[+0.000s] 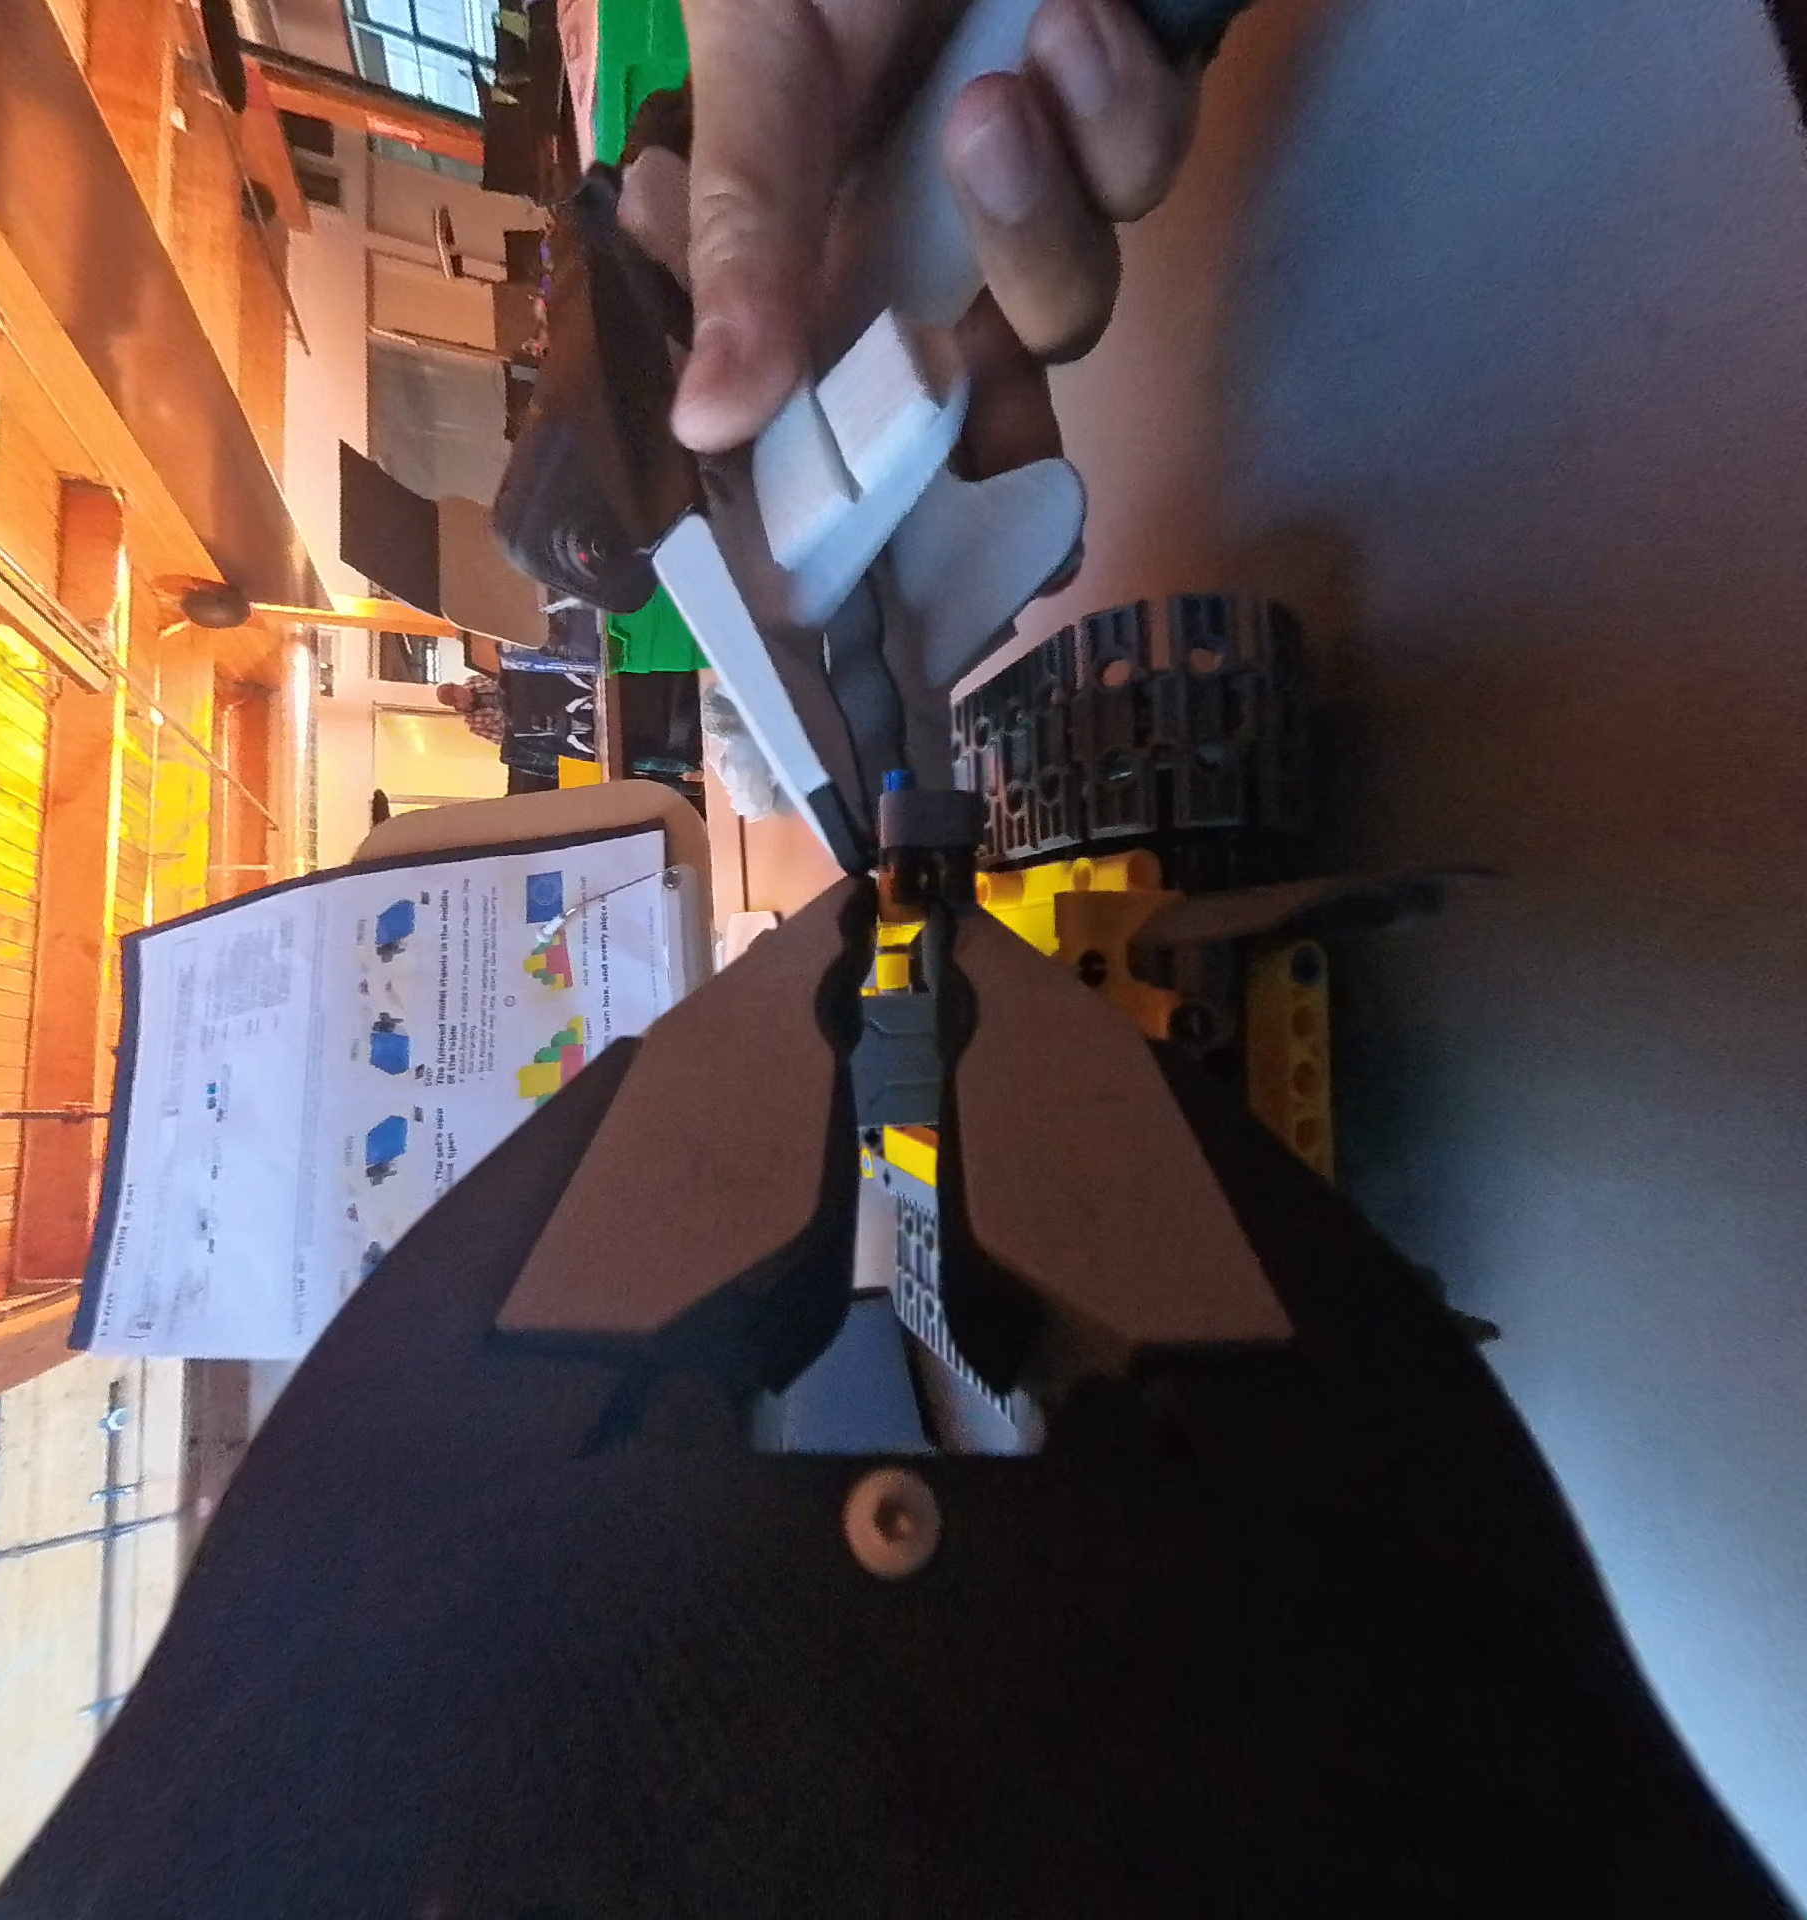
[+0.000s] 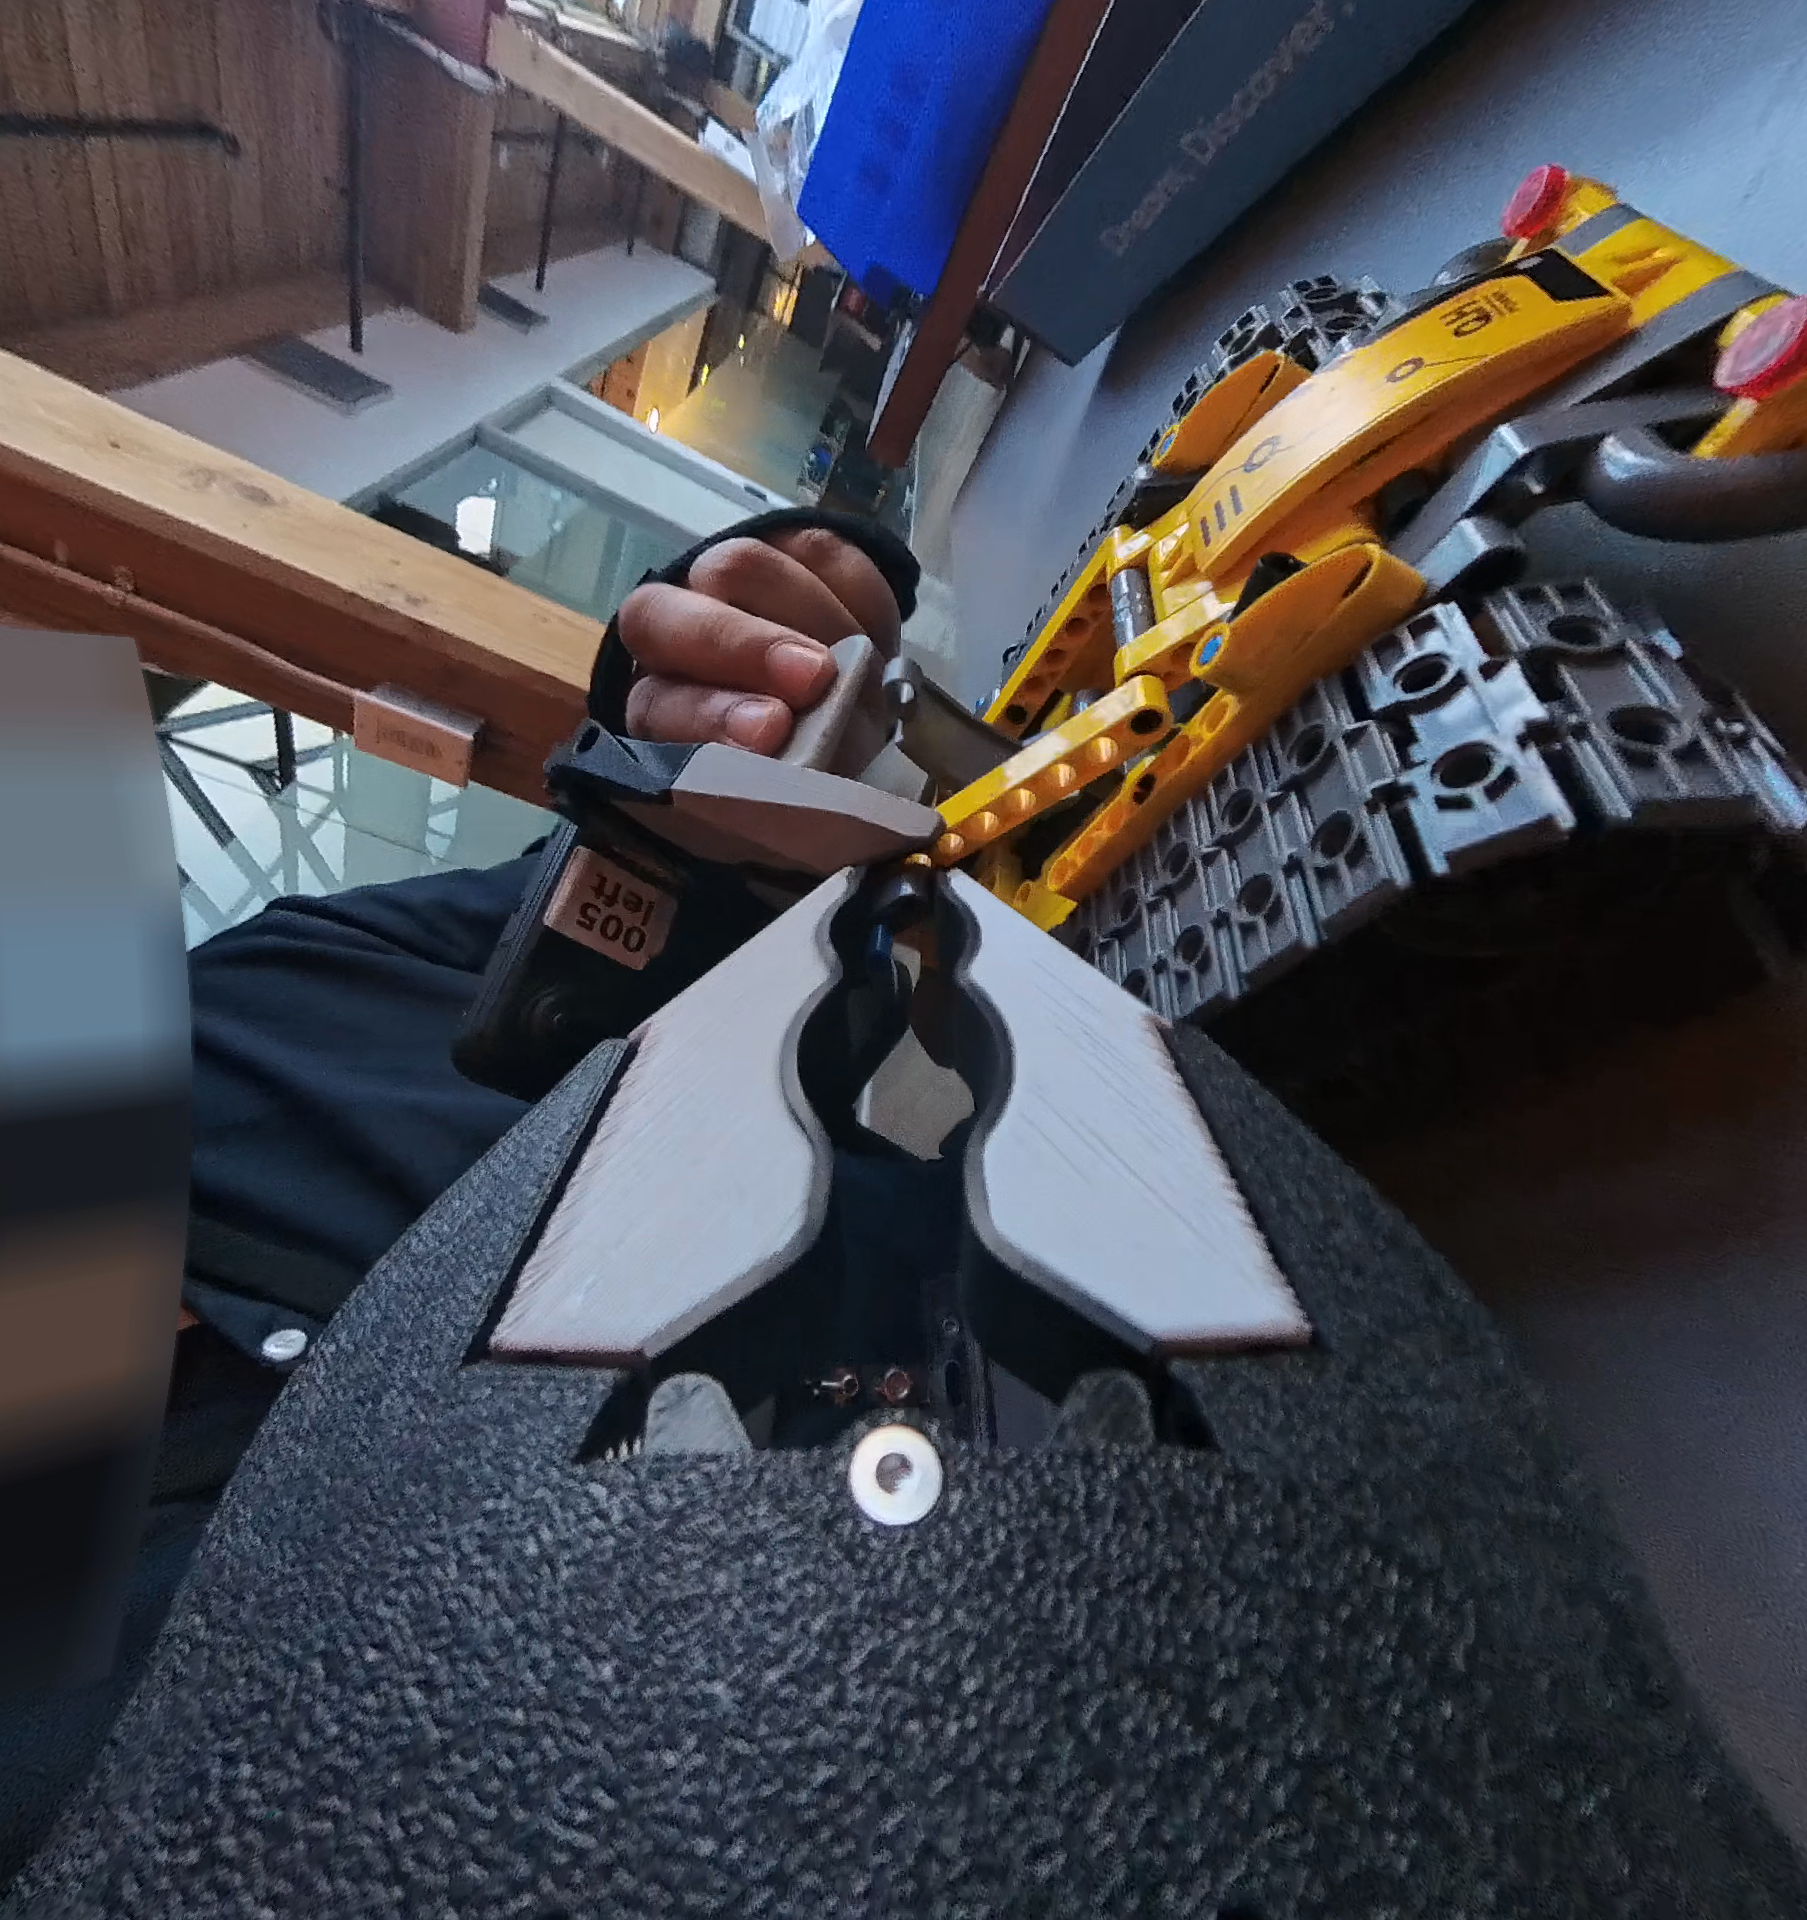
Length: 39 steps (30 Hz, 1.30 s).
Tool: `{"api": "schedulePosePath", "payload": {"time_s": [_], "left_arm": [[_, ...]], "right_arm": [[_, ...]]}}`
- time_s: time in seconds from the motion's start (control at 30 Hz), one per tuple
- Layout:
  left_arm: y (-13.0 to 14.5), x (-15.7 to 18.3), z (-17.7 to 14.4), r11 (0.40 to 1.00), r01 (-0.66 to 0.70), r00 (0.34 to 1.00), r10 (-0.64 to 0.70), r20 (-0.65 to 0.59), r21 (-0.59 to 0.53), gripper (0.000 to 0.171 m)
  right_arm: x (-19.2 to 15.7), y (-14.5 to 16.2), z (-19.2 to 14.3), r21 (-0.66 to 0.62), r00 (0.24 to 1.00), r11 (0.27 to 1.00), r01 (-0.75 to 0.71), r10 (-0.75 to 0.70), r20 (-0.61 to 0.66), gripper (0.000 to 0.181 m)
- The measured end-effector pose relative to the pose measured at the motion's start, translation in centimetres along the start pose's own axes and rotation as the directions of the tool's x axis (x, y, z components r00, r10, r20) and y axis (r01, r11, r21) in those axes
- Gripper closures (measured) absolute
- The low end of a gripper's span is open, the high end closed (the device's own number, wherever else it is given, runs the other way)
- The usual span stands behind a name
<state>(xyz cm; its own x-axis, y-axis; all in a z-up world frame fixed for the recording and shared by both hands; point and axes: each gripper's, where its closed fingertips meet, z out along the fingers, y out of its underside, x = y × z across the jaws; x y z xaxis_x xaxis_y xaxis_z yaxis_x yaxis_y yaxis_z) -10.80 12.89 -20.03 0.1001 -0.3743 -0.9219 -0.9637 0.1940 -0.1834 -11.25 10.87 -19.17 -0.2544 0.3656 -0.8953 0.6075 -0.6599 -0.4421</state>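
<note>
A yellow toy tracked vehicle [image 2: 1346,416] with grey and black tracks [image 2: 1398,779] lies on a grey table; it also shows in the left wrist view [image 1: 1138,717]. My left gripper [image 1: 904,883] is shut on a thin yellow and grey arm of the vehicle [image 1: 894,1060]. In the right wrist view the left gripper [image 2: 930,831], held by a hand [image 2: 743,644], meets the end of a yellow holed beam [image 2: 1055,774]. My right gripper [image 2: 904,883] is shut on a small dark connector with a blue pin [image 2: 883,935] at that beam's end. The right gripper [image 1: 857,847] touches tips with the left.
A printed instruction sheet [image 1: 359,1091] stands on a holder to the left. A dark box [image 2: 1190,177] and a blue item [image 2: 909,125] lie behind the vehicle. A wooden beam [image 2: 255,540] and a person's dark sleeve [image 2: 359,1039] are near. Grey tabletop [image 1: 1605,623] lies to the right. Both grippers' tips are close together, under 4 cm apart.
</note>
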Motion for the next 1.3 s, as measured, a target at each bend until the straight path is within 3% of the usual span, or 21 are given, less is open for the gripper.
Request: {"api": "schedulePosePath", "payload": {"time_s": [0.2,0.37,0.43,0.5,0.57,0.63,0.73,0.87,0.97,1.13,1.3], "left_arm": [[-0.1,0.0,0.1,1.000,0.010,1.000,-0.010,0.011,0.007,0.166],[-0.7,0.1,-0.6,1.000,0.005,0.998,-0.006,0.057,0.018,0.166],[2.9,-0.5,-0.7,0.993,0.079,0.993,-0.071,0.094,-0.084,0.166],[5.2,-0.9,-0.9,0.982,0.158,0.985,-0.149,0.088,-0.103,0.166],[4.3,-0.9,-0.8,0.988,0.146,0.987,-0.142,0.072,-0.054,0.166],[3.1,-1.1,-0.4,0.980,0.197,0.979,-0.196,0.063,-0.008,0.166],[1.9,-0.9,-0.1,0.982,0.186,0.980,-0.187,0.061,0.027,0.166],[1.2,-0.7,-0.1,0.988,0.151,0.986,-0.154,0.066,0.043,0.166],[1.1,-0.6,-0.1,0.990,0.132,0.989,-0.134,0.069,0.040,0.167],[0.3,-0.8,-0.1,0.964,0.249,0.968,-0.251,0.011,0.094,0.166],[0.0,-1.0,0.3,0.949,0.305,0.952,-0.303,-0.036,0.074,0.166]], "right_arm": [[-0.1,0.0,-0.1,0.013,1.000,1.000,0.008,-0.009,0.012,0.173],[0.2,1.0,-1.4,-0.068,0.984,0.989,0.134,-0.141,-0.113,0.181],[0.6,1.6,-3.8,-0.081,0.981,0.989,0.120,-0.131,-0.143,0.181],[0.9,2.5,-4.7,-0.137,0.965,0.981,0.141,-0.166,-0.201,0.181],[1.2,1.4,-4.6,-0.199,0.856,0.922,0.333,-0.384,-0.347,0.181],[-0.2,-0.2,-3.7,-0.240,0.721,0.821,0.519,-0.571,-0.393,0.181],[-1.2,-0.8,-2.2,-0.288,0.576,0.706,0.646,-0.700,-0.422,0.173],[0.2,-0.1,-1.7,-0.422,0.478,0.632,0.650,-0.772,-0.419,0.171],[0.6,-0.1,-2.0,-0.534,0.391,0.559,0.634,-0.828,-0.402,0.160],[0.7,-0.7,-1.8,-0.680,0.064,0.322,0.659,-0.925,-0.376,0.168],[0.5,-1.4,-1.7,-0.757,-0.213,0.148,0.636,-0.910,-0.356,0.172]]}}
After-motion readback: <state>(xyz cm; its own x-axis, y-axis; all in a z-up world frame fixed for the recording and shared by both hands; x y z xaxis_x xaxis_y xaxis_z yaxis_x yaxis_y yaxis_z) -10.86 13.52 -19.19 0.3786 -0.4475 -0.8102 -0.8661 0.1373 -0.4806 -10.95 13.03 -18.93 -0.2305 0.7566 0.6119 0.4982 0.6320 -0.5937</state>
